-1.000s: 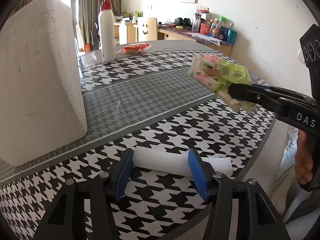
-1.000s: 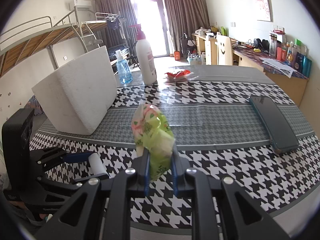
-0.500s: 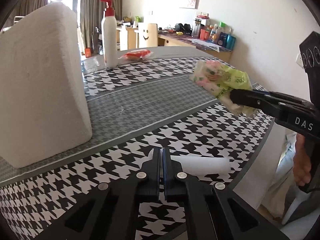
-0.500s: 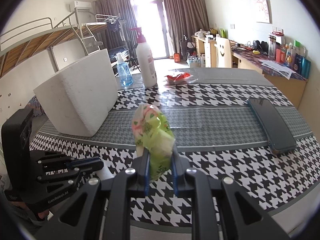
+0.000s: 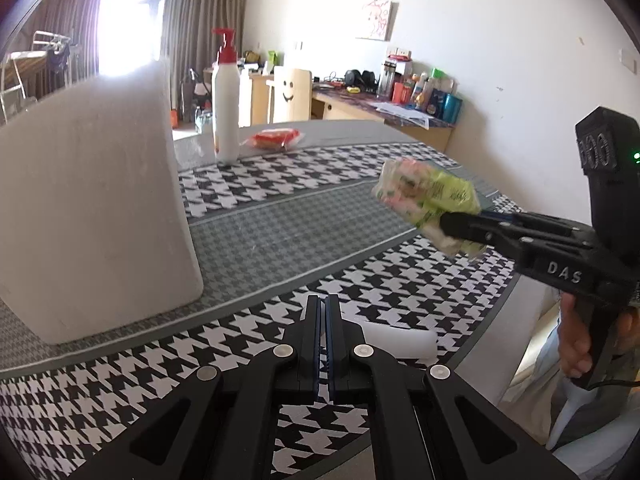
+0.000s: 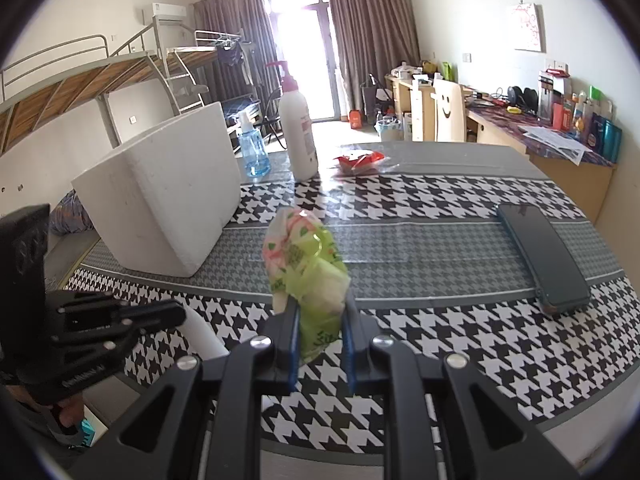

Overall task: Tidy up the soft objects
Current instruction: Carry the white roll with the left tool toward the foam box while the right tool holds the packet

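The right gripper (image 6: 320, 320) is clamped on a green tissue pack (image 6: 306, 264), lifted above the checkered worktop (image 6: 440, 320), likely bound for the foam box (image 6: 160, 200), while the left gripper (image 5: 323, 320) is closed and empty over a white roll (image 5: 400, 344).

Both wrist views look low across the table (image 5: 280, 232) – sharing the foam box (image 6: 168, 192) – from its near edge.

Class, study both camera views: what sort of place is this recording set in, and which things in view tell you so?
Probably a dormitory or studio-style living room: a metal loft bed along the wall, a cluttered desk of bottles and papers, and a curtained balcony door behind the houndstooth-covered table.
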Motion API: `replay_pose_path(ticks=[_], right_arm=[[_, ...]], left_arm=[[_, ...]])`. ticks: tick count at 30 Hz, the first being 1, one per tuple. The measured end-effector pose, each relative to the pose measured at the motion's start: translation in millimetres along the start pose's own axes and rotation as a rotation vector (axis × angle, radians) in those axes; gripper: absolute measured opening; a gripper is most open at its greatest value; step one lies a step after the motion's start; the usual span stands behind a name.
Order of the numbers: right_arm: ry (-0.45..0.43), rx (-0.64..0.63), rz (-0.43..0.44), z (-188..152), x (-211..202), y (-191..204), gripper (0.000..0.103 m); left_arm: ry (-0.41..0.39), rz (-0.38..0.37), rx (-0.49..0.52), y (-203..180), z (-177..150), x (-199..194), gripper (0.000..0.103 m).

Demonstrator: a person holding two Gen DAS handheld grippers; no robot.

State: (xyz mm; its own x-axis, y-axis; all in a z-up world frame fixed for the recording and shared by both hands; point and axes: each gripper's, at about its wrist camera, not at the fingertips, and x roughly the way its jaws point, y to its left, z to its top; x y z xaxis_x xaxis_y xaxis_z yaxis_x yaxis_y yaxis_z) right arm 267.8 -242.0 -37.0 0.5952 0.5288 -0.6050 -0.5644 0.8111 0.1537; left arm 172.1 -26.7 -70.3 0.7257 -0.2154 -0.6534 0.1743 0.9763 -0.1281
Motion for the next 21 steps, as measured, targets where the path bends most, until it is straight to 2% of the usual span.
replay_pose_path(ticks=[13,21], right_arm=[[-0.041,-0.004,-0.016,3.0,-15.3,4.4,0.021],[-0.077,-0.018,-0.019,2.3,-27.3,14.6,0.021]], left_arm=[[-0.096,-0.076,0.044,-15.3,23.0,-32.6,0.002],[-0.144,-0.020,0.052,-16.1,33.9,-39.5,0.002]])
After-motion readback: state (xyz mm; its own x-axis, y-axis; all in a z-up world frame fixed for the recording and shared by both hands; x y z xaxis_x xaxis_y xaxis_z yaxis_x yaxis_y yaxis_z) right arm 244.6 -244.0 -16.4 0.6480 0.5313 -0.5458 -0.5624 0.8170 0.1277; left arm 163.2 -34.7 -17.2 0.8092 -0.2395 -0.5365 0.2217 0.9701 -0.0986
